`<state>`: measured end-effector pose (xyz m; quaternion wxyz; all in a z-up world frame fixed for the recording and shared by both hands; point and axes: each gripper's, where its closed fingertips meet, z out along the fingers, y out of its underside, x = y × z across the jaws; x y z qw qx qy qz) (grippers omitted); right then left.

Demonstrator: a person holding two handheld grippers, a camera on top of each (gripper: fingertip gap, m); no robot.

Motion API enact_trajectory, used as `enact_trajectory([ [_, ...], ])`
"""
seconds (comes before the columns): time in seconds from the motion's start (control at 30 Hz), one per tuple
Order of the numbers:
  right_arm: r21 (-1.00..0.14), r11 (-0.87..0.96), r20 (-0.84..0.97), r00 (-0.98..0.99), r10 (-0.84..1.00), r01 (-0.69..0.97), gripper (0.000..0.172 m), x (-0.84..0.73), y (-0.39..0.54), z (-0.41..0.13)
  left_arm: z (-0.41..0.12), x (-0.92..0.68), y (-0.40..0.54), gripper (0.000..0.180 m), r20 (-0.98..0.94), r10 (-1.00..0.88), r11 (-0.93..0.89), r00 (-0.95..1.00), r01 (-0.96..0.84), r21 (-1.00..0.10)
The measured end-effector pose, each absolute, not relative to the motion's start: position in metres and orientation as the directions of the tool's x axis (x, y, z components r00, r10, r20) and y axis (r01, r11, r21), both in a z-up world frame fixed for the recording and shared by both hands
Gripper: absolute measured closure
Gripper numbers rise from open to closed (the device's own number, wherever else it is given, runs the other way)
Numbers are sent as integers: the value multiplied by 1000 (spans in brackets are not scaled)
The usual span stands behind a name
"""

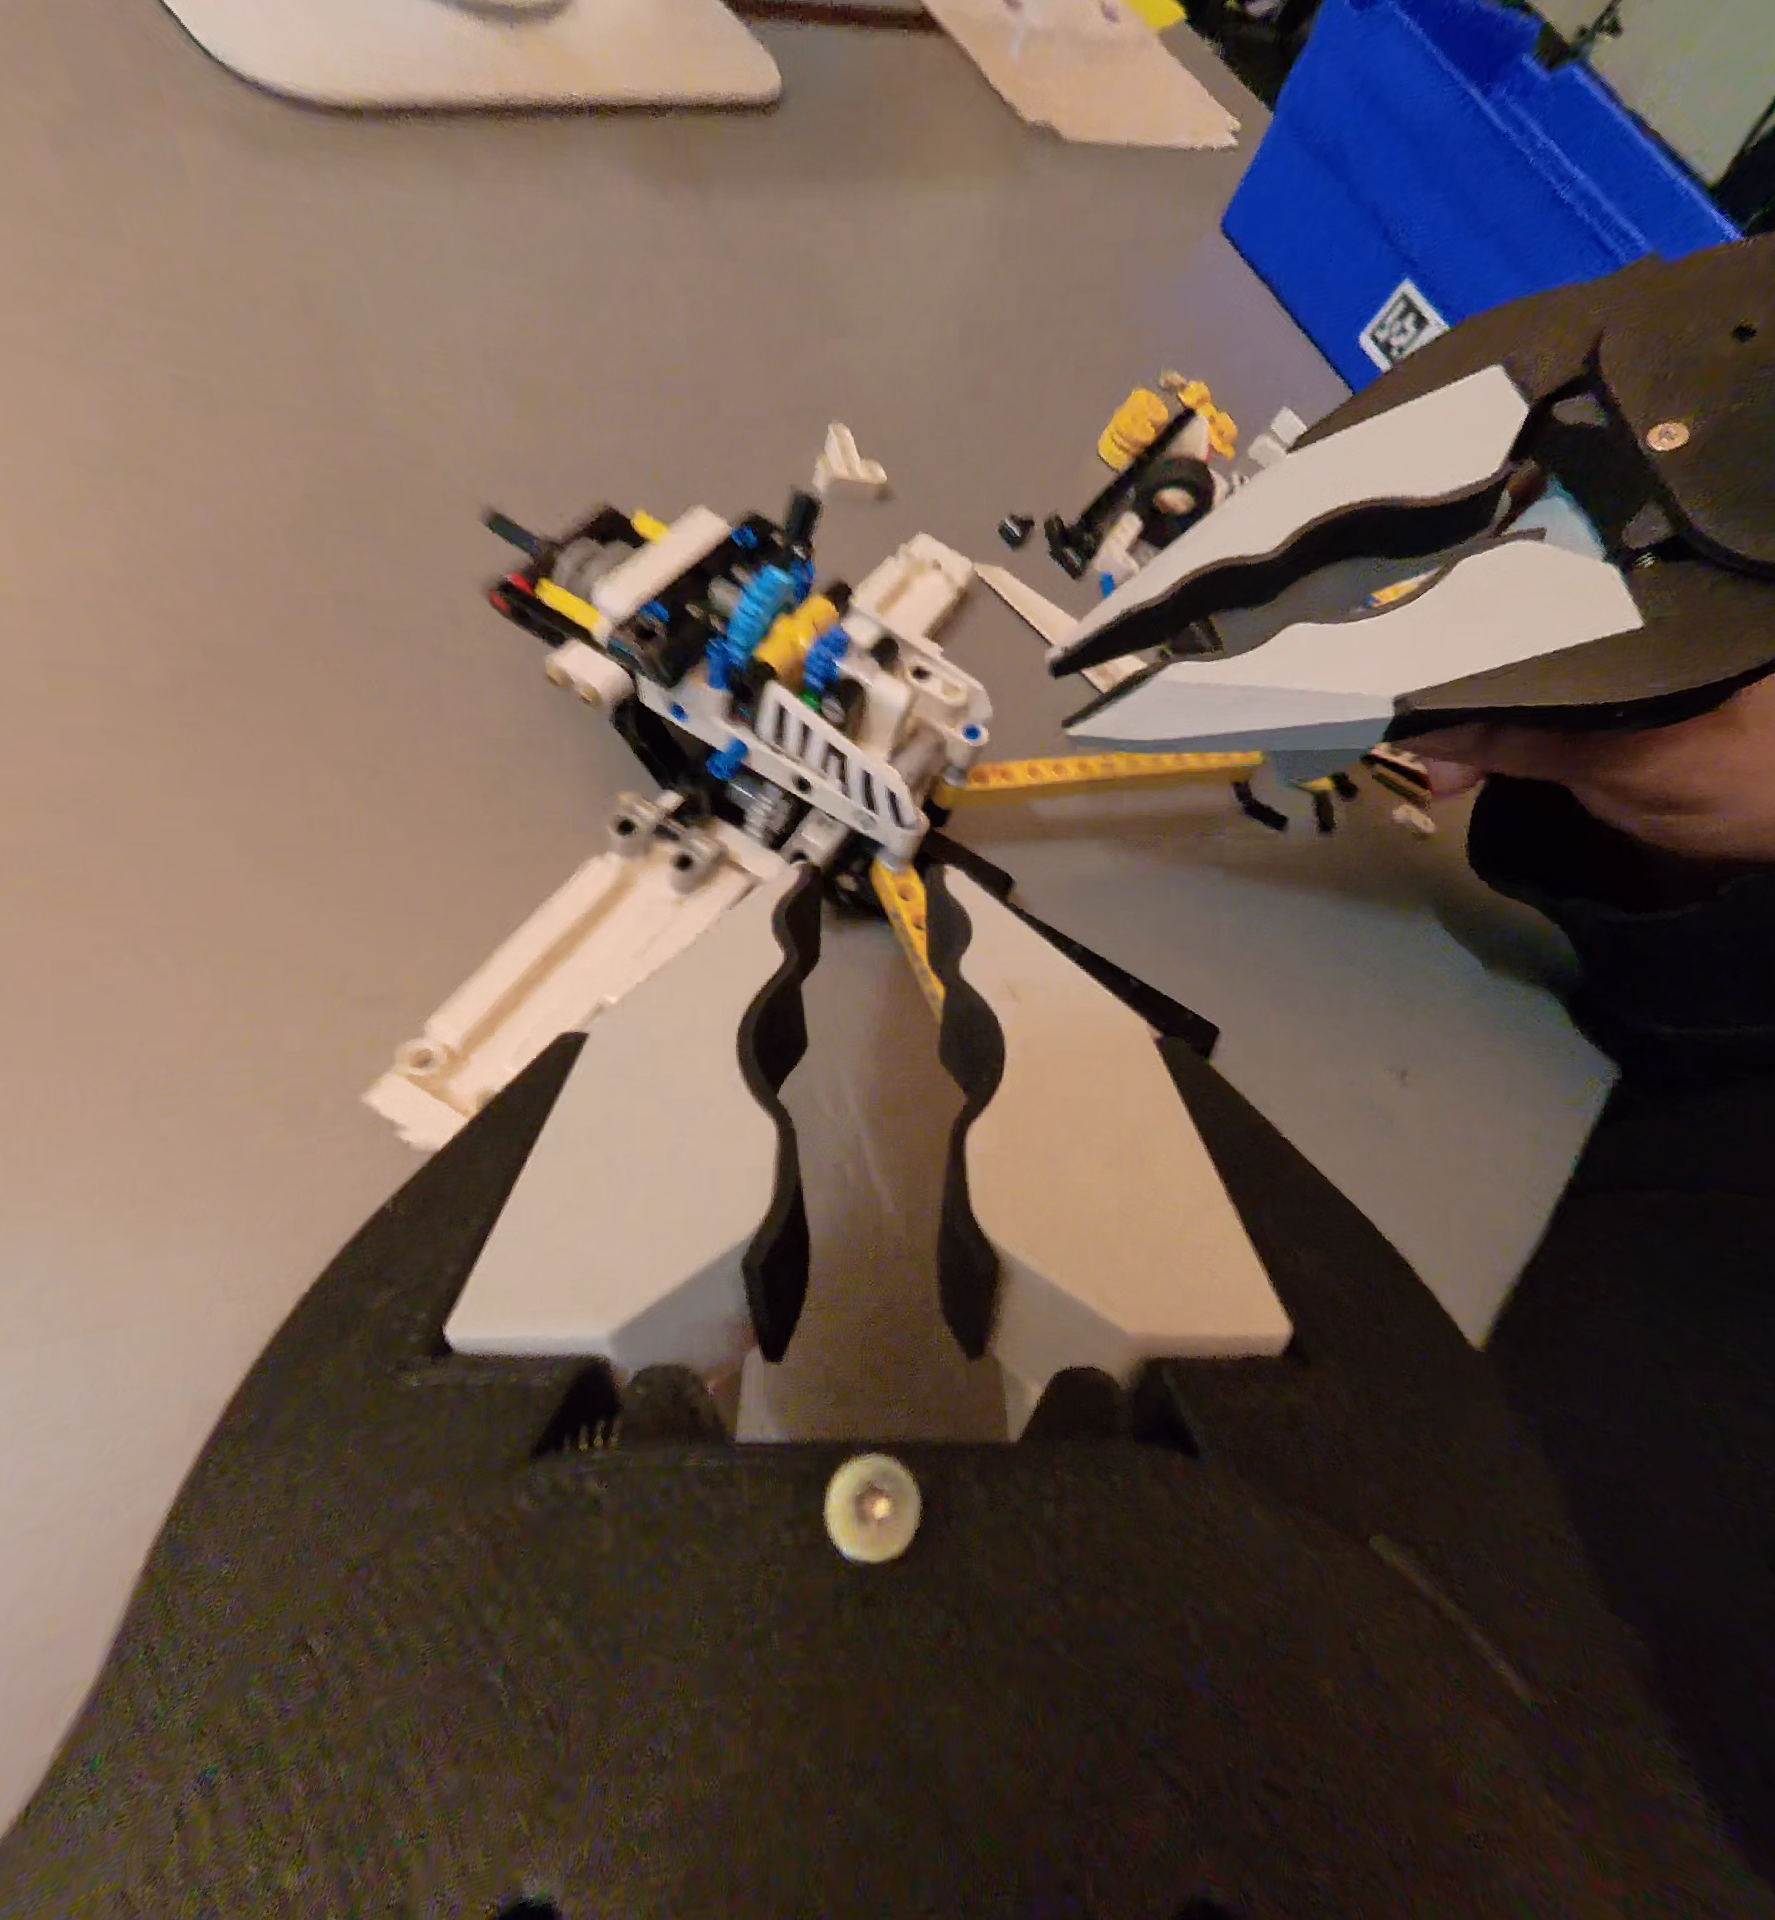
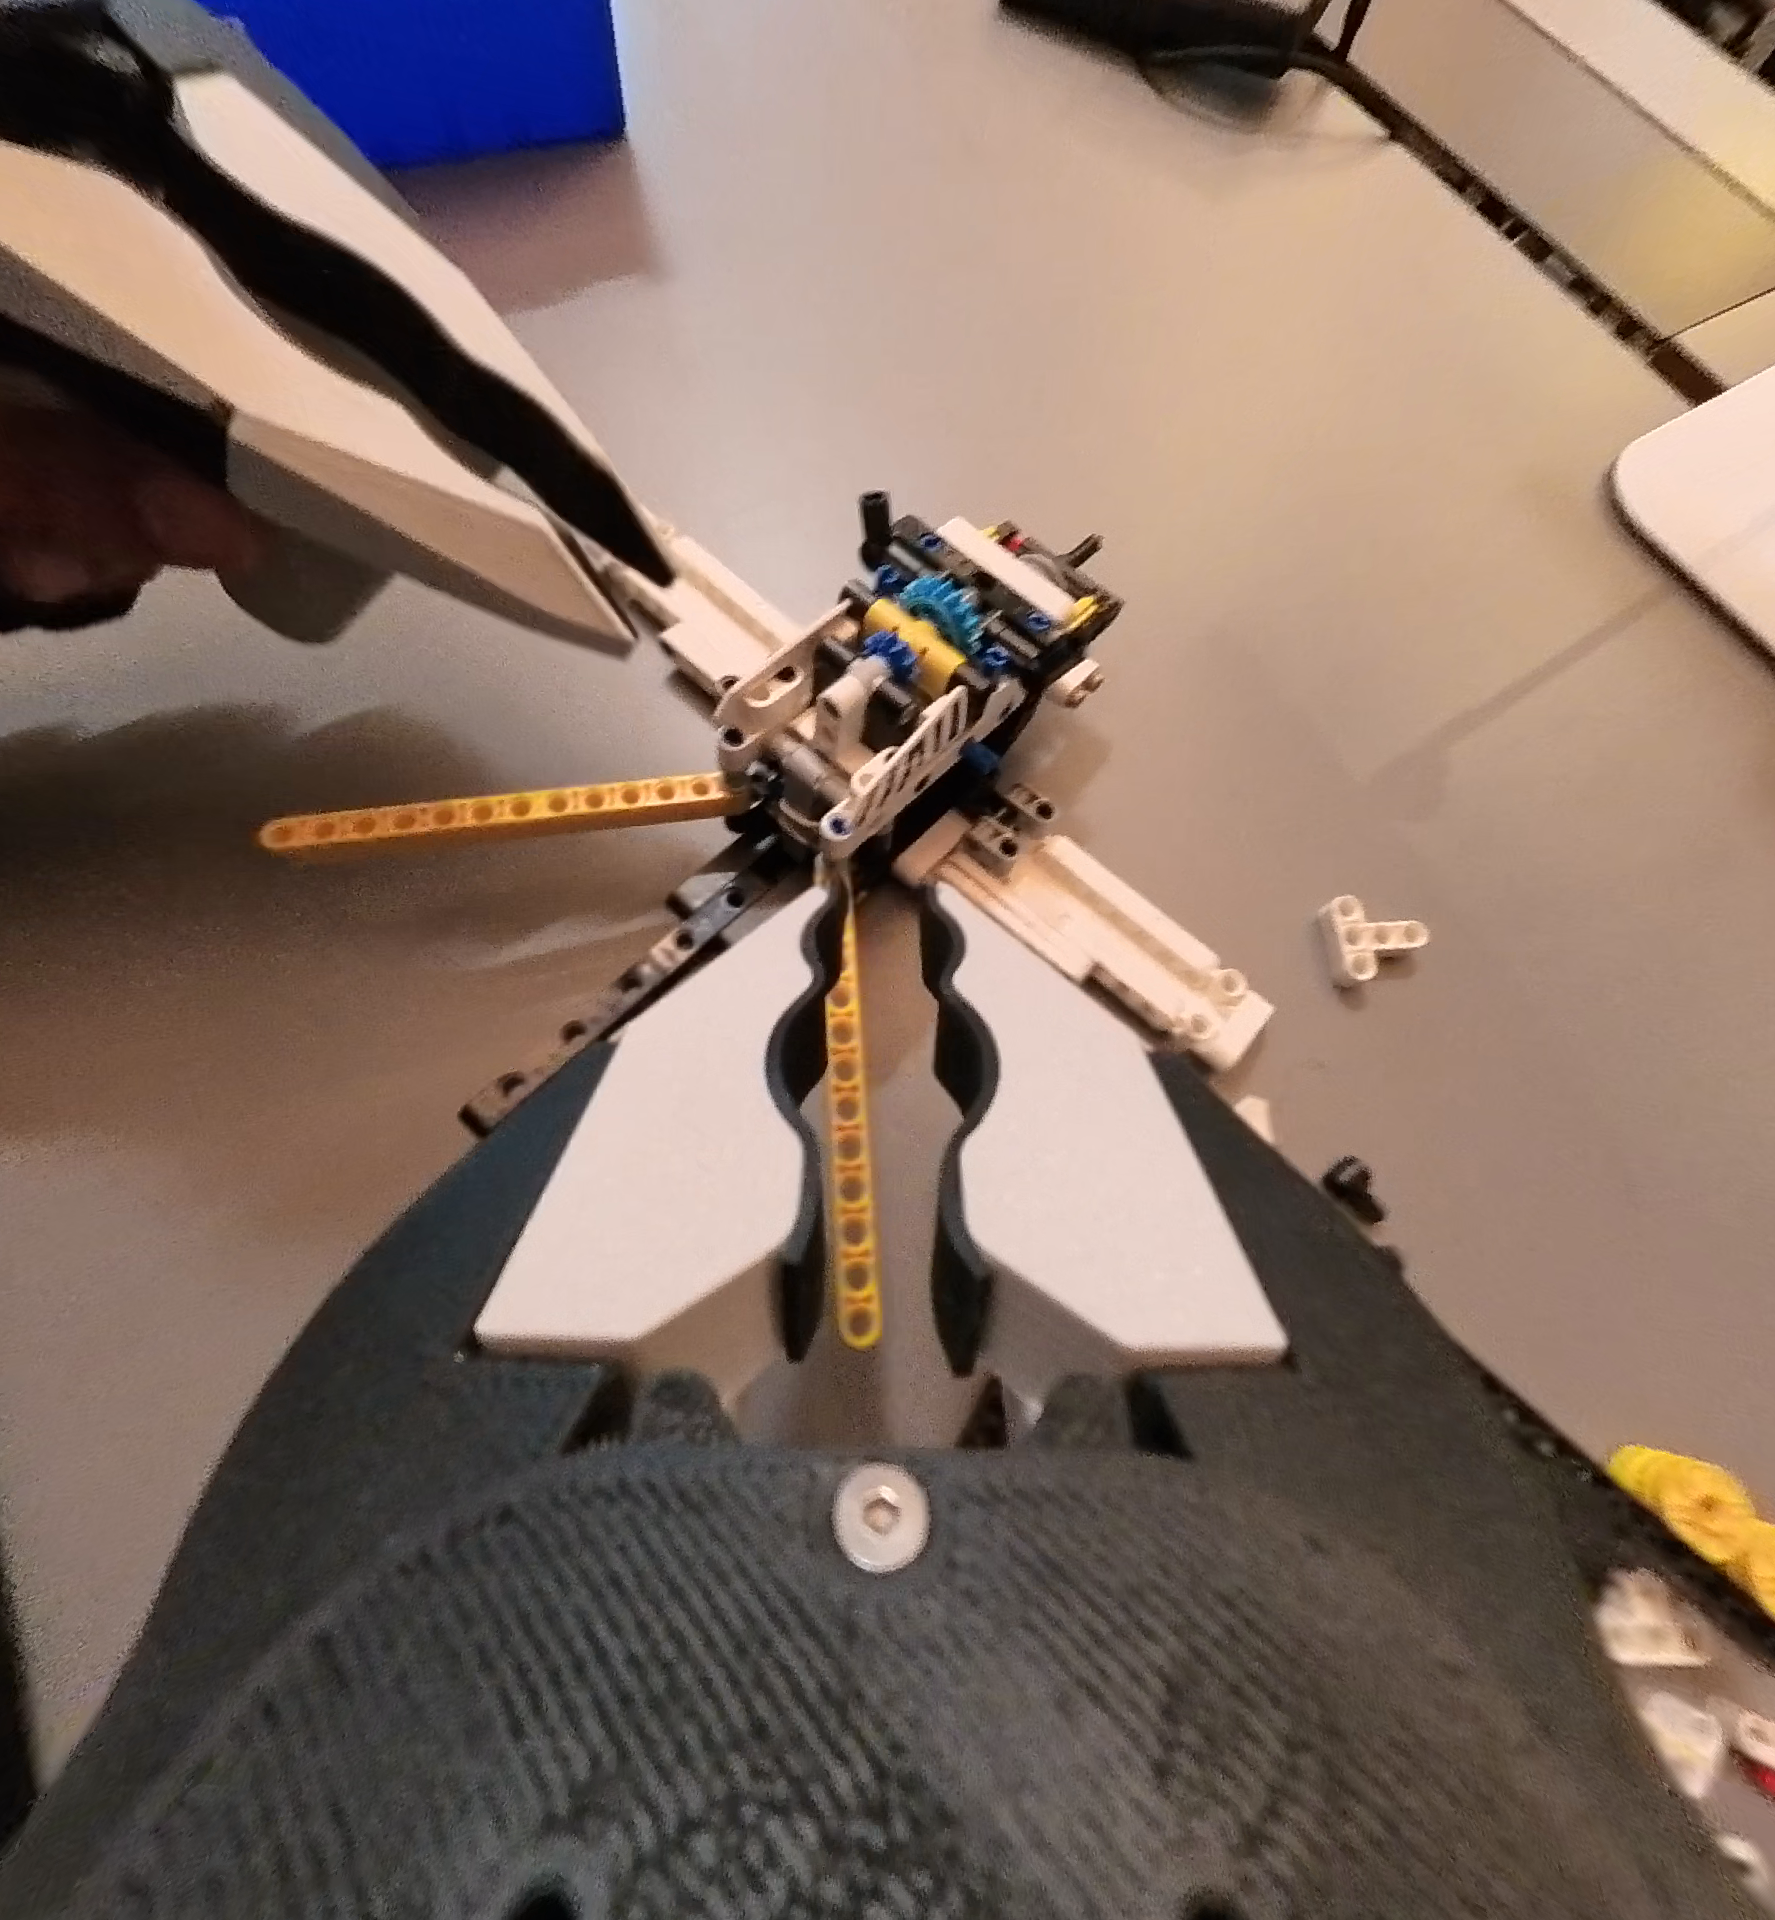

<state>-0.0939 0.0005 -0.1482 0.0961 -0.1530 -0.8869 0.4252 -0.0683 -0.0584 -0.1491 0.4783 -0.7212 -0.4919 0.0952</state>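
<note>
Brick model [image 1: 789,675] of white, black and yellow pieces sits on the grey table [image 1: 239,520], between your two tools. Expect it to be light and stiff yet fragile: the pinned beams and long white panels may swing or pop off, so take the blocky core rather than a limb. Your left gripper [image 1: 872,894] stands slightly apart at the model's edge, with a yellow beam [image 1: 914,935] along one finger, unclamped. Your right gripper [image 2: 878,914] is likewise narrowly parted. A second yellow beam [image 2: 847,1091] shows in its gap, clear of the far finger. A white T-shaped piece [image 2: 1371,940] lies nearby.
</note>
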Motion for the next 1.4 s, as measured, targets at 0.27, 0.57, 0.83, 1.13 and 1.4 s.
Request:
enact_trajectory([
  [0.27,-902,421,67,-933,355,95,159,-139,-17,-94,-118,-124,-80,158,183,751,-141,635,424,-895],
  [0.57,-934,343,11,-949,315,103,159,-141,-28,-112,-129,-120,-68,160,189,674,-104,714,345,-933],
  [0.83,-927,361,-2,-966,258,98,160,-135,-29,-125,-112,-109,-58,162,205,584,-49,785,287,-957],
  [1.13,-939,240,-210,-963,170,247,158,-130,-32,-123,-135,-102,-44,175,193,545,-173,816,335,-926],
  [1.4,-929,255,-232,-959,164,268,158,-131,-33,-131,-143,-102,-39,174,167,547,-214,820,330,-919],
])
